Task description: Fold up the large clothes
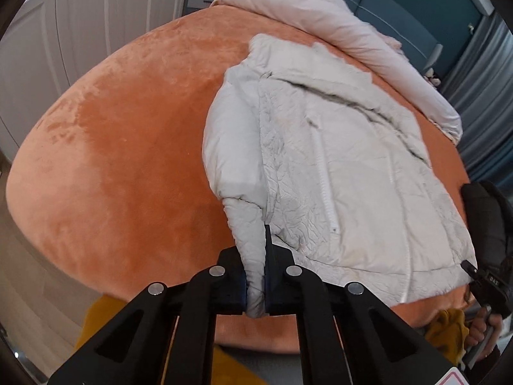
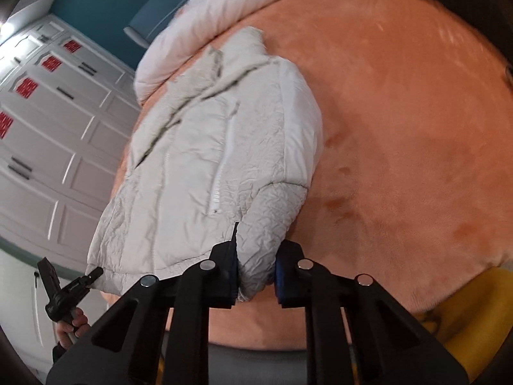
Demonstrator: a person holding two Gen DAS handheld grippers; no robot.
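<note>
A pale grey puffer jacket lies front up on an orange plush bed, collar toward the far side. My left gripper is shut on the cuff of the jacket's sleeve at the near hem. In the right wrist view the same jacket lies on the bed, and my right gripper holds the cuff of a folded sleeve between its fingers. Another hand-held gripper shows at the jacket's hem corner in the left wrist view and in the right wrist view.
A rolled pale pink duvet lies along the far side of the bed, seen also in the right wrist view. White wardrobe doors stand beside the bed. A blue headboard is behind. Yellow cloth hangs below the near edge.
</note>
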